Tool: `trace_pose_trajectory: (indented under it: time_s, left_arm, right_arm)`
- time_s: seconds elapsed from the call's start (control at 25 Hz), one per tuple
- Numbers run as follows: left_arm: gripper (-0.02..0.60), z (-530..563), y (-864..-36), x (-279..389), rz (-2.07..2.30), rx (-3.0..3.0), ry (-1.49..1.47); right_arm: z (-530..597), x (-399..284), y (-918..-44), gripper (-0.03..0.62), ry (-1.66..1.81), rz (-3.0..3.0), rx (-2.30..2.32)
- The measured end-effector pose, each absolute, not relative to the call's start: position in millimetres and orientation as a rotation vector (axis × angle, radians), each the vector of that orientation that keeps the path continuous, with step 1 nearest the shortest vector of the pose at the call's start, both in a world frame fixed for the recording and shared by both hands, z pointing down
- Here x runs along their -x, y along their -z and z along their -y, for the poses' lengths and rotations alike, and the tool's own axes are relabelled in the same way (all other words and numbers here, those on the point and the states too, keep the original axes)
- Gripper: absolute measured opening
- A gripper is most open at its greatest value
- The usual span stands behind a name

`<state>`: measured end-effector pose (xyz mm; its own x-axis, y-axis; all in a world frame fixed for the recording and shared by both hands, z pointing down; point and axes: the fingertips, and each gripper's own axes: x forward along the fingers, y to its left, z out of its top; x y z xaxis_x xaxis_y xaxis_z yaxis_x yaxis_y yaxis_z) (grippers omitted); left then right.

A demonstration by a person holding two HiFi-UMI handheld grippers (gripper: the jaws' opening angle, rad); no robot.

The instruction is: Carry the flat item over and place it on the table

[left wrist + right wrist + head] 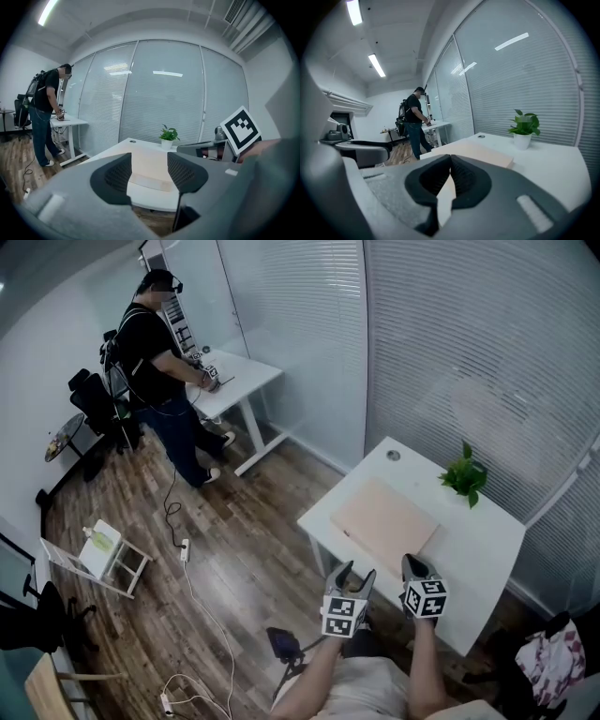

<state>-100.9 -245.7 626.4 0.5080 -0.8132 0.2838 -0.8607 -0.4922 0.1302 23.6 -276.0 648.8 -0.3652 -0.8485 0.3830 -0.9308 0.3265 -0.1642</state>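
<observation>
Already the flat item [384, 517] lay on the white table [487, 559], clear of both grippers. The left gripper [356, 574] had its jaws spread and empty, the right gripper [413, 565] its jaws pressed together on nothing. Backing away level, without nudging the item's near edge, seemed wisest.

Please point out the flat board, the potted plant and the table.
flat board [384, 519], head view, middle of its top face
potted plant [466, 476], head view, its leaves
table [480, 542], head view, bare top
</observation>
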Motion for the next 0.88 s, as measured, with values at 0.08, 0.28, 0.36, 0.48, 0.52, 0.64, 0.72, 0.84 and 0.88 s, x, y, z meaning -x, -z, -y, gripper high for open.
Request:
trace_pose_trajectory:
  time_s: [0.08, 0.28, 0.36, 0.48, 0.52, 0.64, 0.72, 0.84, 0.88]
  left_arm:
    - [0.214, 244, -625, 103, 1.439, -2.491, -0.262]
    - [0.153, 244, -621, 109, 1.478, -2.464, -0.236]
    - [0.128, 246, -623, 114, 1.486, -2.444, -0.224]
    - [0.103, 245, -622, 112, 1.478, -2.413, -0.186]
    - [0.101, 244, -621, 108, 1.467, -2.407, -0.17]
    - [0.093, 241, -622, 94, 1.431, -2.405, -0.146]
    - [0.084, 238, -623, 87, 1.407, -2.418, -0.15]
    - [0.07, 234, -627, 87, 1.4, -2.432, -0.185]
    - [0.064, 233, -627, 87, 1.4, -2.431, -0.191]
  right_arm:
    - [271, -24, -650, 0.002, -0.532, 2.365, -1.613]
    - [267, -30, -650, 0.002, -0.559, 2.365, -1.63]
    - [267, -32, -646, 0.002, -0.562, 2.368, -1.643]
    - [266, -33, -642, 0.002, -0.555, 2.38, -1.651]
    - [265, -34, -642, 0.002, -0.549, 2.385, -1.646]
    - [261, -35, -642, 0.002, -0.542, 2.39, -1.637]
    - [256, -35, -643, 0.002, -0.546, 2.387, -1.639]
    - [250, -33, -645, 0.002, -0.548, 2.383, -1.642]
    - [248, -31, -646, 0.002, -0.548, 2.384, -1.639]
